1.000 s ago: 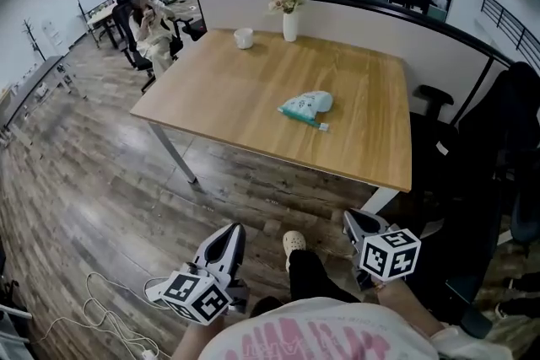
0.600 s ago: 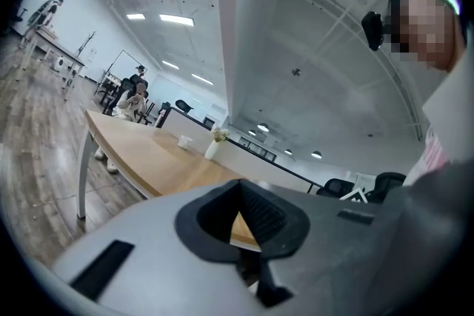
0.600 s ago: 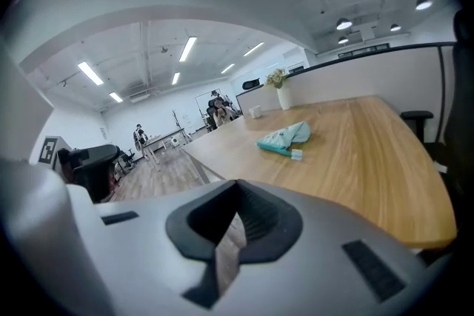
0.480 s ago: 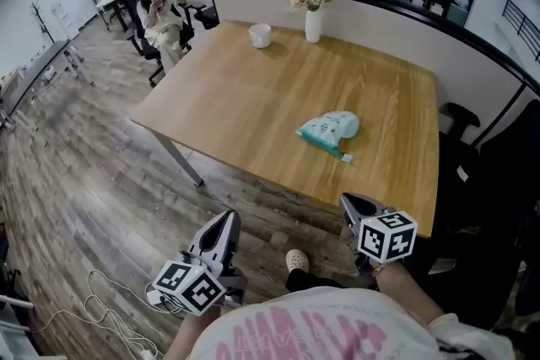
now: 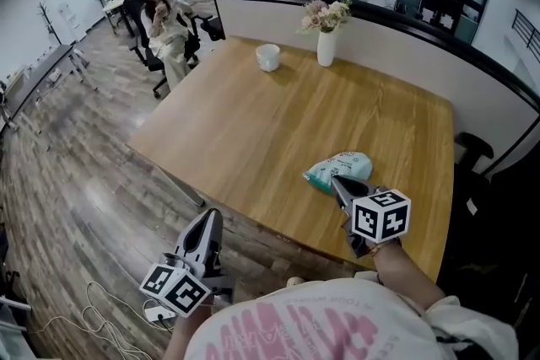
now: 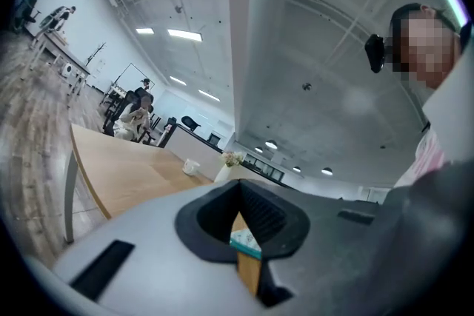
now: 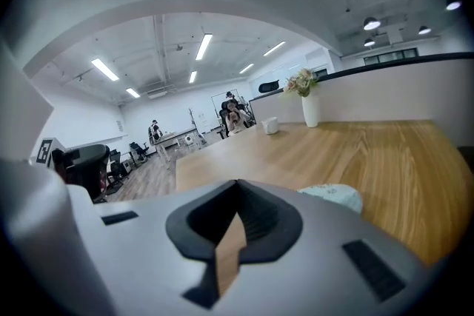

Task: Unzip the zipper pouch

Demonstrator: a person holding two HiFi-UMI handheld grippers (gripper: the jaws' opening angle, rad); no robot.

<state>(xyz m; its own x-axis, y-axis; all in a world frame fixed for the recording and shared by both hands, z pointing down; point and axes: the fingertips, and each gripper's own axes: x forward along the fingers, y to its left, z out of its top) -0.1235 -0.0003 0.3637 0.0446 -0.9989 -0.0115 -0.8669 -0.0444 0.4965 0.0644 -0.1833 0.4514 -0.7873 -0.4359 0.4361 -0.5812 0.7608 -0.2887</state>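
Observation:
The teal and white zipper pouch lies flat on the wooden table, close to its near edge. My right gripper is shut and empty, and its tip sits just at the pouch's near side; touch cannot be judged. In the right gripper view the pouch shows just beyond the shut gripper, to the right. My left gripper is shut and empty, over the floor short of the table edge. In the left gripper view, a sliver of the pouch shows through the notch of the gripper.
A white cup and a white vase of flowers stand at the table's far side, against a low partition. A person sits on a chair at the back left. Cables lie on the floor at the left. A black chair stands at the right.
Both grippers have moved forward toward the table. The right one went from over the floor to the pouch's near side; the left one is still over the floor. Both stayed shut.

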